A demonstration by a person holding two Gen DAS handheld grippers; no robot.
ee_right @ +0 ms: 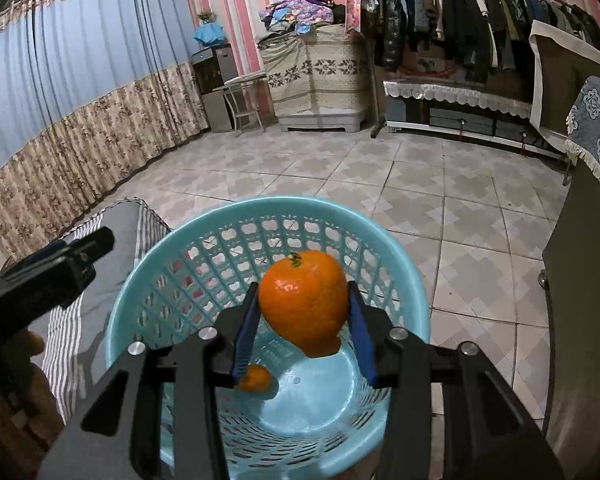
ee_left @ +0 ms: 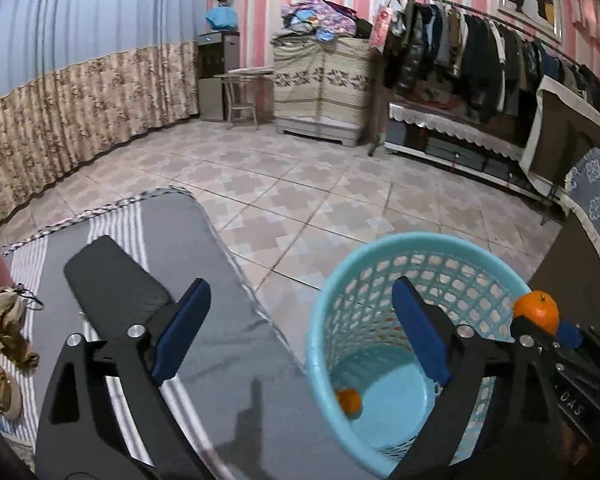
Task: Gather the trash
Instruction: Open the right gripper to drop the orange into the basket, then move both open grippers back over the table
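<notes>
Mandarin (ee_right: 303, 304) between the blue pads (ee_right: 247, 332) of right gripper (ee_right: 302, 330), directly above the turquoise basket (ee_right: 404, 280). Left pad touching the peel; right pad looks just off it, so cannot tell whether clamped or letting go. Second mandarin (ee_right: 256, 378) already on the basket floor, near the left wall. Left gripper (ee_left: 300, 332) spread wide, nothing between its fingers, hanging over the striped cloth (ee_left: 228, 320) and the basket's near rim. Same second fruit visible at the basket bottom from the left wrist view too (ee_left: 349, 401).

Handling guess: light, roundish, slightly lumpy at the lower end; peel soft and a bit waxy, likely to dent or slip under a hard squeeze. Best taken across the widest middle, pads on opposite flanks, stem up, moderate pressure only. Fine for dropping from here: basket open-topped and wide, fruit centred over it, soft landing not critical. Lattice holes look smaller than the fruit, so no fall-through expected. Brownish scraps (ee_left: 8, 328) at far left on the cloth, probably next; too blurred to identify.
</notes>
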